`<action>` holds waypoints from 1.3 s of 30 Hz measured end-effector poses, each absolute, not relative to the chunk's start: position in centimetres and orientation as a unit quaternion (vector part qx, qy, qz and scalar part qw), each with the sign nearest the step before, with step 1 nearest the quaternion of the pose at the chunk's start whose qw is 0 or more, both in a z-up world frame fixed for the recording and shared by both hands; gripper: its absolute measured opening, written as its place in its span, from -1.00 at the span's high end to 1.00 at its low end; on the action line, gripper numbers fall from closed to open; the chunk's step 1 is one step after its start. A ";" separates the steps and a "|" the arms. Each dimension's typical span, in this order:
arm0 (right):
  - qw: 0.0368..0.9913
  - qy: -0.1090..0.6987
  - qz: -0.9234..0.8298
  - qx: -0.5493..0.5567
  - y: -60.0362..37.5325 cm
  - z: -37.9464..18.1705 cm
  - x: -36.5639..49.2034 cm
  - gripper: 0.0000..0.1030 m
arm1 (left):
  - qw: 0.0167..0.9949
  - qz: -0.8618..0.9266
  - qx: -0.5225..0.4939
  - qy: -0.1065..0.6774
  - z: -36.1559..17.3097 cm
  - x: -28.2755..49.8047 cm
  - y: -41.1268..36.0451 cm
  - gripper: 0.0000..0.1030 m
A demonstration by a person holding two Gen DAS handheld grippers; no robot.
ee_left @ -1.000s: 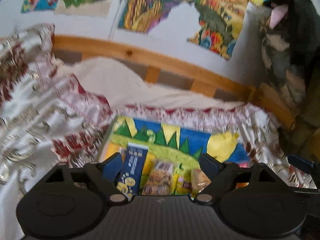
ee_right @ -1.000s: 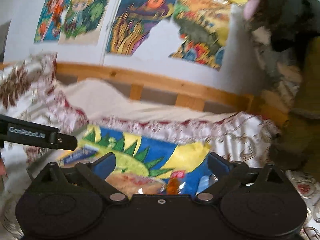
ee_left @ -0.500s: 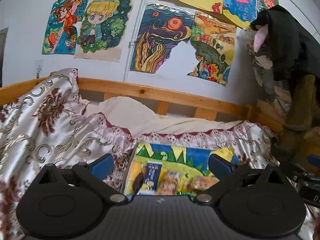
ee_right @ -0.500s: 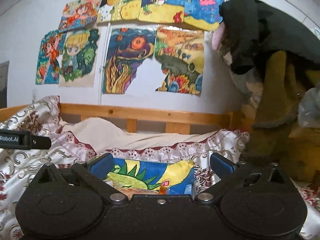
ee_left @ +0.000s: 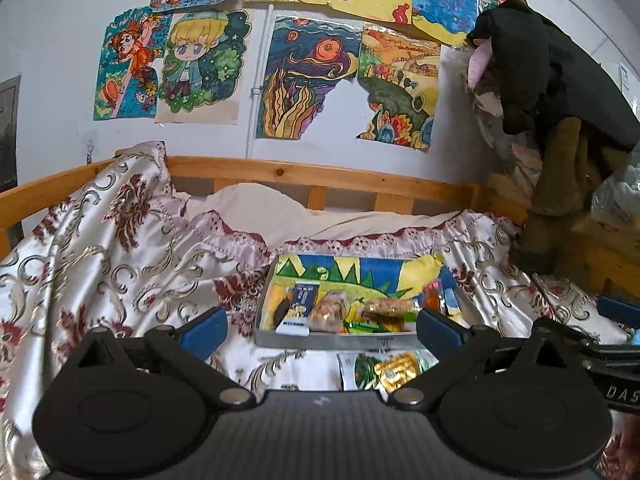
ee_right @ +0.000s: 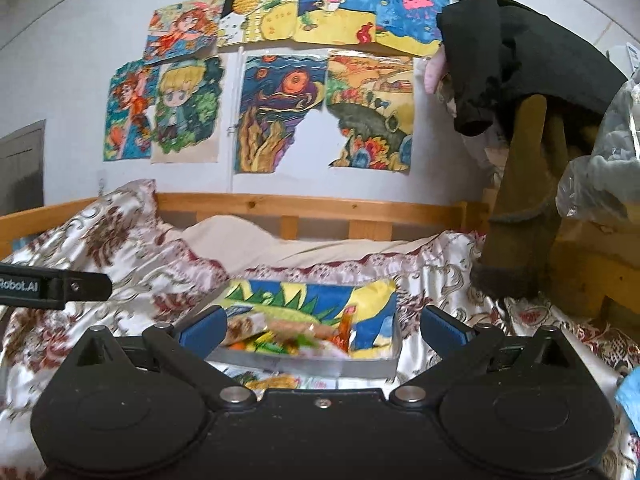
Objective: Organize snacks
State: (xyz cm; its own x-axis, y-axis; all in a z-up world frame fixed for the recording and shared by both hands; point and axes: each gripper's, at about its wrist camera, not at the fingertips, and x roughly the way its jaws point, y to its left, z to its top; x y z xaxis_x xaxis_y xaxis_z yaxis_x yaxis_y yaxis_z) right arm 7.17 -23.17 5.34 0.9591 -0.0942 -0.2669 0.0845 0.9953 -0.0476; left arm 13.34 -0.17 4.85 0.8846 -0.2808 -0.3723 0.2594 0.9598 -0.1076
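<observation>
Both sets of blue-tipped fingers stand wide apart with nothing between them. The left gripper (ee_left: 322, 322) hangs above the bedspread (ee_left: 120, 264), pointing slightly down at the tray (ee_left: 332, 338) ahead of it, and grips nothing. The right gripper (ee_right: 322, 326) is likewise spread and empty, aimed at the same tray (ee_right: 304, 364) from a little to the side.

The tray lies on the bed with a bright painted picture lining its floor. Inside it sit the snacks: a dark blue packet (ee_left: 302, 304) toward the left, a pale biscuit pack (ee_left: 330, 312) beside it, and a green and gold wrapper (ee_left: 384, 312) toward the right. One more snack, a green and gold packet (ee_left: 384, 368), lies on the bedspread just in front of the tray's near wall, outside it.

My reading is that most of the sorting is done and the hands are between picks. The loose packet looks like the remaining item. The next move calls for one gripper to drop low toward it, straddle the thin wrapper, close gently on an edge, then lift it over the near wall into a free spot.
</observation>
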 end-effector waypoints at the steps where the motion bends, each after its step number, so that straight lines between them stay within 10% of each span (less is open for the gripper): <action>1: 0.989 0.137 -0.045 -0.020 -22.9 5.3 6.7 -0.99 | 0.970 -0.137 -0.027 0.197 4.8 12.9 0.0 -0.99; 39: 0.967 0.250 -0.023 -0.052 -20.2 2.3 2.7 -0.99 | 0.944 -0.045 0.007 0.327 1.6 8.0 1.2 -0.99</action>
State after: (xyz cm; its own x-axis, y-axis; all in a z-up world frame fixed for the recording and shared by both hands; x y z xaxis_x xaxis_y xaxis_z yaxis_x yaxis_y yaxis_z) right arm 2.71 -20.22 2.26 0.8744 -0.0712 -0.4800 0.0192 0.9935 -0.1123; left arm 7.96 1.17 1.62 0.7822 -0.0814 -0.6177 0.0902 0.9958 -0.0169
